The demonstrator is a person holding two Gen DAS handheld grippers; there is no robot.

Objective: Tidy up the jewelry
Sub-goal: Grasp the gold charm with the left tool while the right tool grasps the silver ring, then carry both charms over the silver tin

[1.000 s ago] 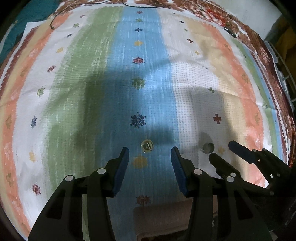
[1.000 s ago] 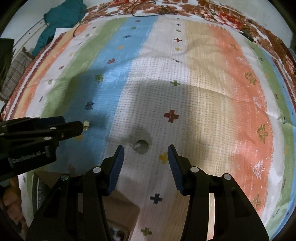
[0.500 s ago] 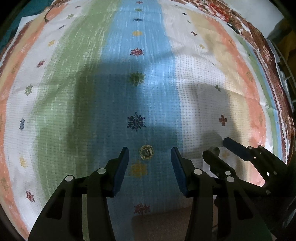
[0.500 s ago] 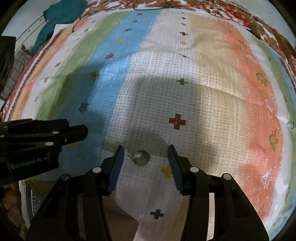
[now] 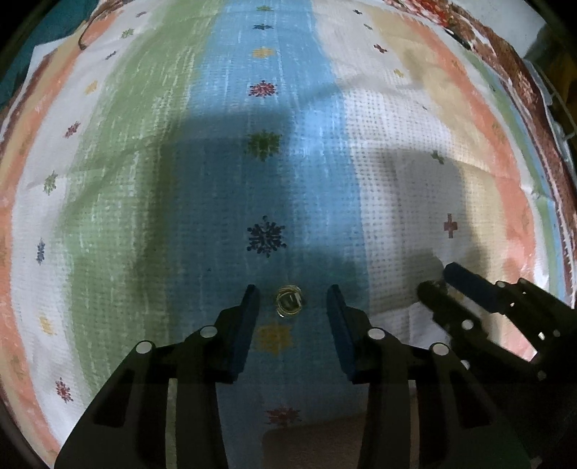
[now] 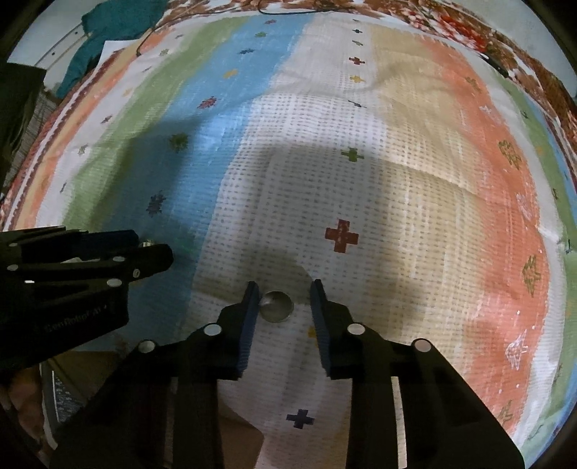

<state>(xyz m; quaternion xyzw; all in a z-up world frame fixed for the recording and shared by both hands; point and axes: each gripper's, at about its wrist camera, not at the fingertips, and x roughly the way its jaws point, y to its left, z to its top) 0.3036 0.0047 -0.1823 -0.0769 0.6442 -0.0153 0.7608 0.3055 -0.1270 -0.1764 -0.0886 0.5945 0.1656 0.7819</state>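
Note:
A small gold ring (image 5: 288,300) lies on the blue stripe of the striped mat. My left gripper (image 5: 293,301) is open, with the ring between its fingertips and untouched. A round silver ring (image 6: 277,306) lies on the white stripe. My right gripper (image 6: 285,301) is open around it, and the ring sits close against the left finger (image 6: 250,306). The right gripper (image 5: 438,279) shows at the right of the left wrist view. The left gripper (image 6: 151,247) shows at the left of the right wrist view, and a glint of the gold ring (image 6: 146,244) shows between its tips.
The mat (image 6: 396,180) has green, blue, white, beige and orange stripes with small cross and star marks. A teal cloth (image 6: 108,32) and a thin dark cable (image 6: 288,12) lie at the far edge. A brown box (image 5: 324,443) sits under my grippers near the front edge.
Both grippers have moved forward and down toward the mat. Each ring now sits between the fingertips instead of ahead of them. The right jaws have narrowed a little.

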